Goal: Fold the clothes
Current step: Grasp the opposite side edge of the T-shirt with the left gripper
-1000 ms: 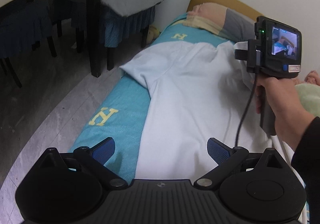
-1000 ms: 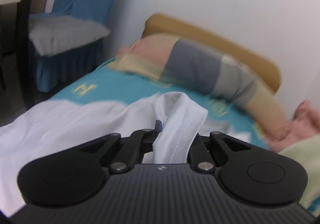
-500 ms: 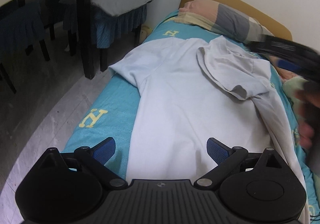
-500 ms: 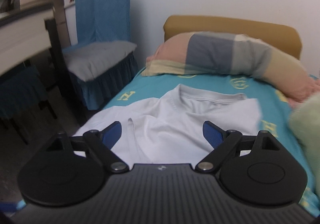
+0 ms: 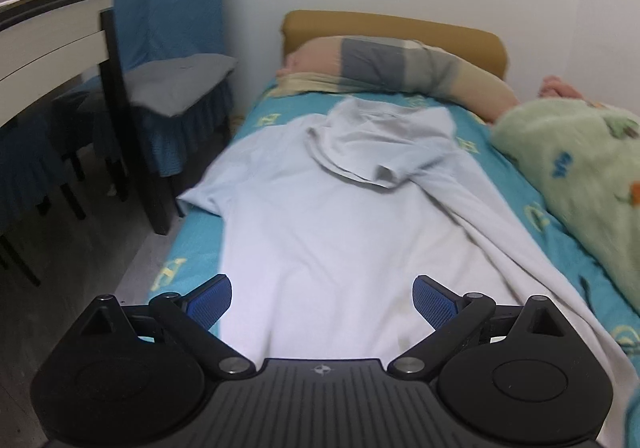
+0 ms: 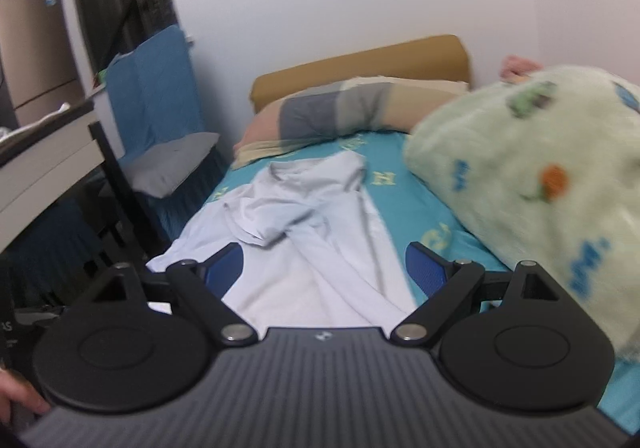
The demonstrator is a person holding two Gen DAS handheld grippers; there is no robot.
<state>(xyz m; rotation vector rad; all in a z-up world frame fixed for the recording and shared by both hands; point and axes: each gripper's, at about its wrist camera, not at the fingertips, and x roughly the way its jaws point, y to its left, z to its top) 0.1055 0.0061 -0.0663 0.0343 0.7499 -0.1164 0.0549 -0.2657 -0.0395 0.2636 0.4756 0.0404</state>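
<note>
Both my grippers, left point(image 5: 322, 298) and right point(image 6: 324, 264), hung spread and empty; the pale-blue cotton T-shirt's point(image 5: 320, 232) folded-in sleeve point(image 5: 372, 149) lay bunched, risking a lopsided crease.

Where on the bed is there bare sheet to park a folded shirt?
Little room. The white shirt covers the middle of the bed. One teal strip runs between shirt and green blanket, widest near the striped pillow. A thinner strip lies along the chair-side edge. Both grippers are open.
</note>
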